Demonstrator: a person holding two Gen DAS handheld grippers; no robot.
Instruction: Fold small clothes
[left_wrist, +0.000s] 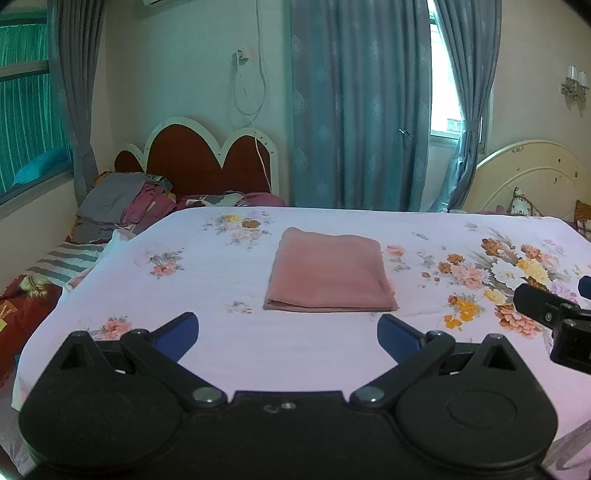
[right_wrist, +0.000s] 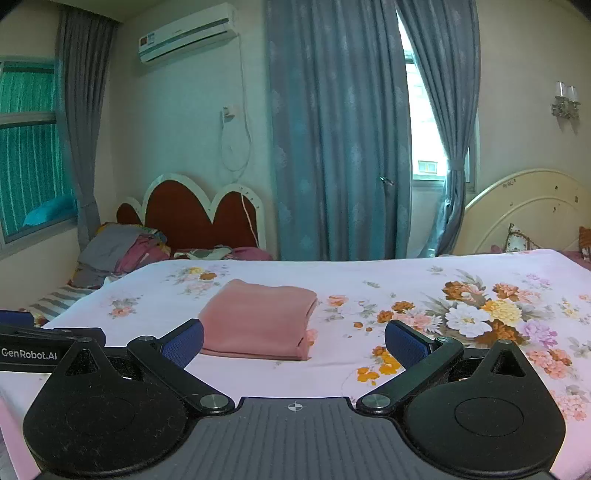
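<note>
Pink folded garment (left_wrist: 330, 270) lies square on the floral bedsheet (left_wrist: 207, 295). Left tool (left_wrist: 287, 334) and right tool (right_wrist: 294, 341) both spread apart, empty. Risk: a careless regrasp could unravel the layers.

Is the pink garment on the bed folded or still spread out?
Folded. The pink garment lies as a compact rectangle on the floral sheet, with layered edges along its near side.

The left black two-finger tool with blue pads (left_wrist: 288, 332) stands wide apart, gripping nothing, tilted slightly downward. The right black two-finger tool with blue pads (right_wrist: 294, 341) is likewise spread fully, nothing between its fingers, and sits just beside the left one.
</note>
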